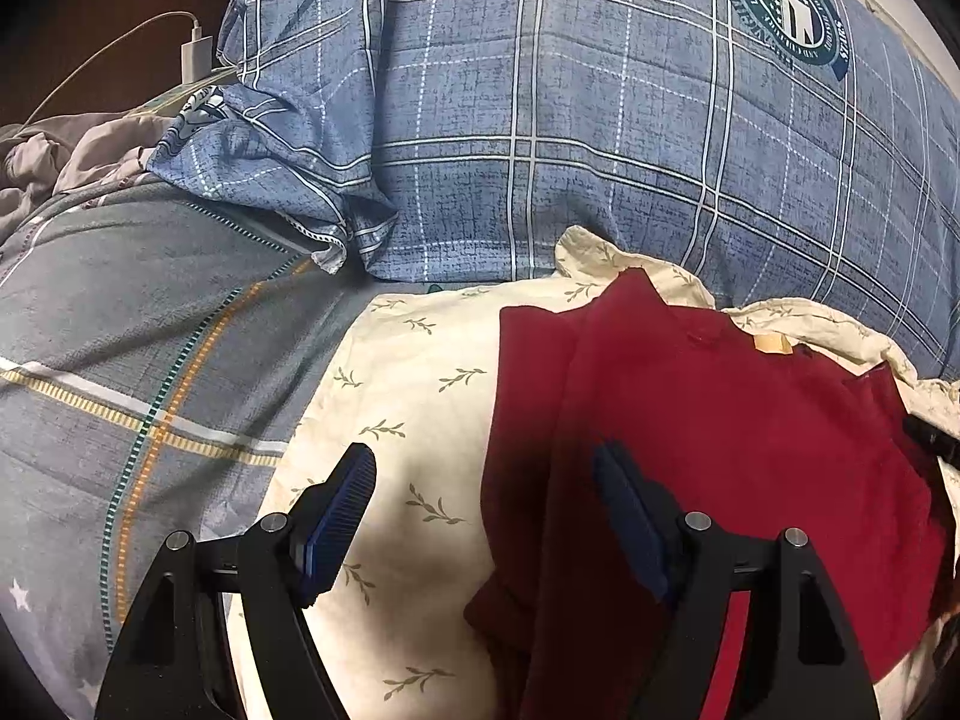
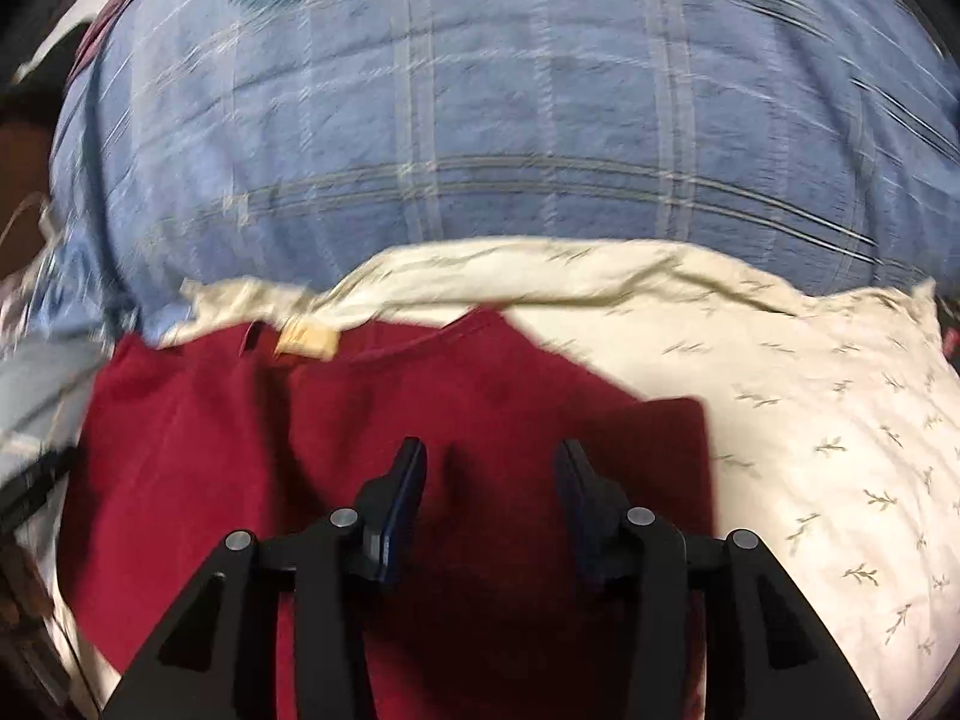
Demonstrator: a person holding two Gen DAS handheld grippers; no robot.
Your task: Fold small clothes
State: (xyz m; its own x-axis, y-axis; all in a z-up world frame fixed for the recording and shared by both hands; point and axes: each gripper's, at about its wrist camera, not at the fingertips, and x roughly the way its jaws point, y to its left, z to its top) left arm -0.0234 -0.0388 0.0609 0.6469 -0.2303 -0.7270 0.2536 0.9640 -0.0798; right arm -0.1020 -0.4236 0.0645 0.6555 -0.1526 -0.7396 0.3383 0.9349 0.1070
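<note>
The left tool (image 1: 486, 504) is wide open and holds nothing. One finger is over the cream cloth (image 1: 408, 396) with little leaf prints, and the other is over the left edge of the red garment (image 1: 720, 432). The right tool (image 2: 492, 480) is about half open and also holds nothing; the red garment (image 2: 360, 420) lies just under and ahead of its fingers, not pinched between them.

The red garment lies on the cream cloth on a bed. It looks soft, thin and light, so it will likely bend and flop when lifted, and may slide a bit on the cloth below. A good place to take hold looks like an outer edge or corner, with one tool on each side so it stays flat.

It is dark red, mostly smooth, with one side already turned over in a flap. A small tan label (image 1: 774, 343) sits at its far edge, near the neck.

Beyond it is a big blue checked quilt (image 1: 600, 120), and a grey striped blanket (image 1: 120, 330) lies off to the left.
</note>
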